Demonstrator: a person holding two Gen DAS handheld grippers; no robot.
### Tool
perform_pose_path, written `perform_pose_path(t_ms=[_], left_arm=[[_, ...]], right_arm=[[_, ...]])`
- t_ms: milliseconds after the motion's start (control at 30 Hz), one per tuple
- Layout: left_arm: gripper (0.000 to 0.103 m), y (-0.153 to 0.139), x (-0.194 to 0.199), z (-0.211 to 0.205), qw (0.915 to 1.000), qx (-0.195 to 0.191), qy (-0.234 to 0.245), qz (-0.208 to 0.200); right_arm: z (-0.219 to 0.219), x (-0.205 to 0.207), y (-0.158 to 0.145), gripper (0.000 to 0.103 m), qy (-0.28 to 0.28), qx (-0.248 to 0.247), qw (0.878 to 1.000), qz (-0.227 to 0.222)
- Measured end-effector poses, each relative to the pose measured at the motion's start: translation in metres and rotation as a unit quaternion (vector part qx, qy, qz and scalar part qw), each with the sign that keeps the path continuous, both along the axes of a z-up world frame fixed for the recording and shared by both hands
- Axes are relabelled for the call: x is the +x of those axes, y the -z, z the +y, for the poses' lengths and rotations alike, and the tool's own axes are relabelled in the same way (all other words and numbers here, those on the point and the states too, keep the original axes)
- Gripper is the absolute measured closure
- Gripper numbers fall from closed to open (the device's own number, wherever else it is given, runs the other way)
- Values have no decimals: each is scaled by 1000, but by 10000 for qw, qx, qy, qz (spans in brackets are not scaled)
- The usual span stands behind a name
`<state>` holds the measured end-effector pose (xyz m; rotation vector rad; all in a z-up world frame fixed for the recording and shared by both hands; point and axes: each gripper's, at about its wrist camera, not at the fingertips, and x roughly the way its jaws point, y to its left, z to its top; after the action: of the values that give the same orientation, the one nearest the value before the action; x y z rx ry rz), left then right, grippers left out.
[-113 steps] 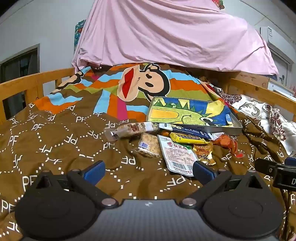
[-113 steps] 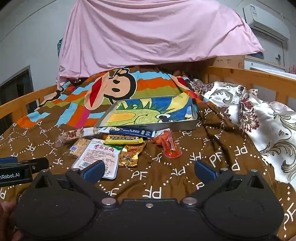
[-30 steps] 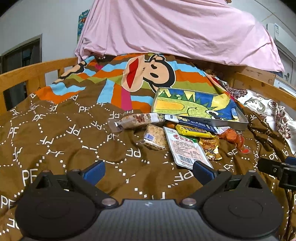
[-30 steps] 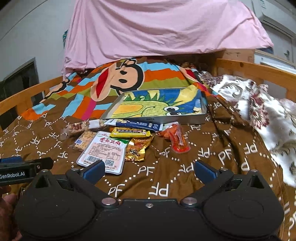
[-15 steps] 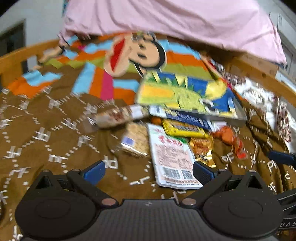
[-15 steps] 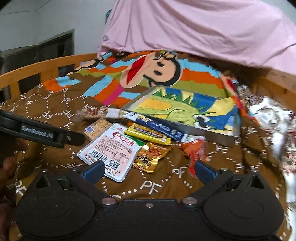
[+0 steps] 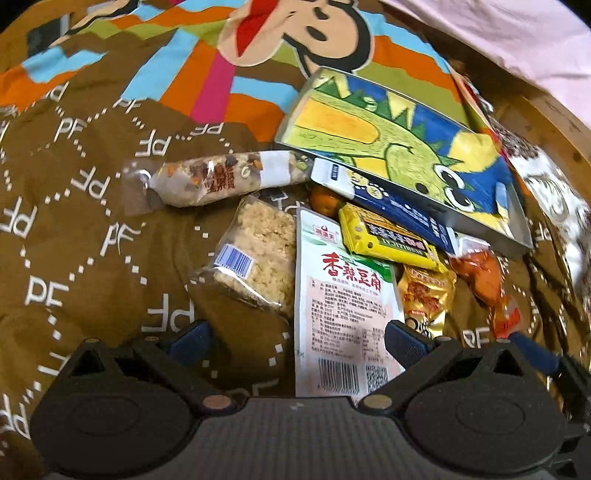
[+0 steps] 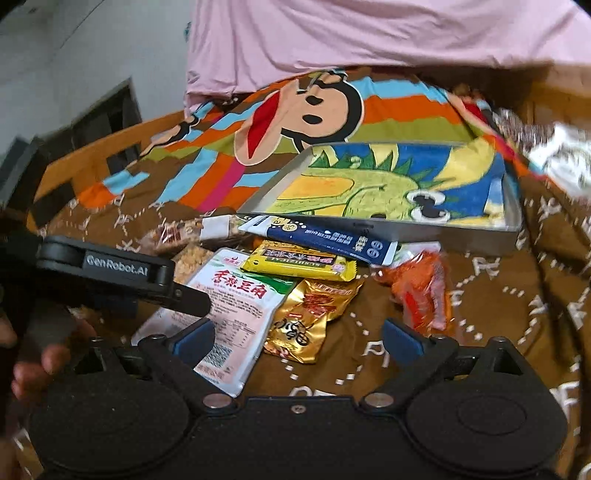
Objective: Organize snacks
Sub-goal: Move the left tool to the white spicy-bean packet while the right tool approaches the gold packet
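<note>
Several snack packs lie in a heap on the brown bedspread in front of a dinosaur-print tin [image 7: 406,147] [image 8: 388,192]. My left gripper [image 7: 297,339] is open above the white pouch with red characters [image 7: 343,314], beside the rice crisp block [image 7: 258,254] and a nut bar [image 7: 221,177]. My right gripper [image 8: 298,339] is open with its jaws closing; the gold packet [image 8: 310,317] lies below the gap, untouched. A yellow bar [image 8: 299,264], a blue stick pack [image 8: 325,236] and an orange packet [image 8: 421,291] lie further on.
The left gripper's arm [image 8: 110,273] crosses the right wrist view at the left, over the white pouch [image 8: 229,299], with a hand [image 8: 37,354] behind it. A wooden bed rail [image 8: 92,155] runs at the left. A pink sheet [image 8: 369,33] hangs behind.
Both grippers have come forward and tipped down towards the snack heap, which now fills the views. The left gripper's arm has reached further into the right wrist view.
</note>
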<state>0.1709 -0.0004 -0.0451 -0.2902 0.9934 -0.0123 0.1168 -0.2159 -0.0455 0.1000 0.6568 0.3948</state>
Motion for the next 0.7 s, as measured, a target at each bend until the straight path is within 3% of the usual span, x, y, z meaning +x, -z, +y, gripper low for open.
perform_pose_path(t_ms=[300, 533, 700], left_arm=[[1, 3, 0, 10, 9995, -312, -3, 82], [1, 9, 5, 14, 9988, -472, -123, 104], [1, 10, 9, 11, 9985, -422, -289, 168]], right_arm=[[11, 24, 21, 12, 151, -332, 9993, 36], [26, 35, 35, 18, 105, -938, 9955, -55], [34, 40, 41, 18, -109, -896, 9959, 46]])
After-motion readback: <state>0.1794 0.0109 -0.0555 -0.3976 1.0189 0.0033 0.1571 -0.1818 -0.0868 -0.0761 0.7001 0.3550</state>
